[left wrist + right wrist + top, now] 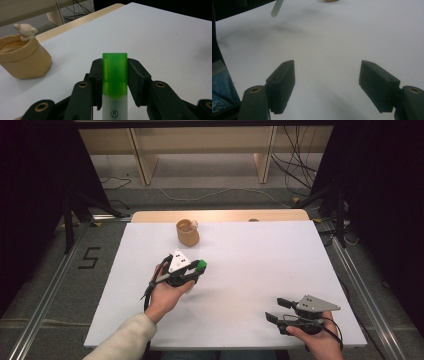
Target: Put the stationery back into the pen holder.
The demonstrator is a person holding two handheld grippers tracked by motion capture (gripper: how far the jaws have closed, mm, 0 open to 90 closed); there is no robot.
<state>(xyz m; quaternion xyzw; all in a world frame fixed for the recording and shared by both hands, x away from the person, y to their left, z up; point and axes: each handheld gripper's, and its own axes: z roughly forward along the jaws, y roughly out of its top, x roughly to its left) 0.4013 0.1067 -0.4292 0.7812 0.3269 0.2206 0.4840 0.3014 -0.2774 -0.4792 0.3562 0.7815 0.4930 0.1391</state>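
A white tube with a green cap (115,75) is clamped between the jaws of my left gripper (115,66), cap end pointing away from the hand. In the high view the left gripper (196,268) hovers over the left middle of the white table (260,265), with the green cap (201,265) sticking out to the right. A tan pouch-like cup (187,232) stands at the back, a small beige figure (25,31) on its rim. My right gripper (276,310) rests near the front right edge, jaws wide apart, nothing between them (327,82).
A wooden strip (220,215) borders the table's far edge. Beyond it stand wooden shelf legs (142,157) and loose cables (295,170) on the floor. A "5" (89,257) is marked on the floor at left. Blue fabric (222,87) lies beside the right gripper.
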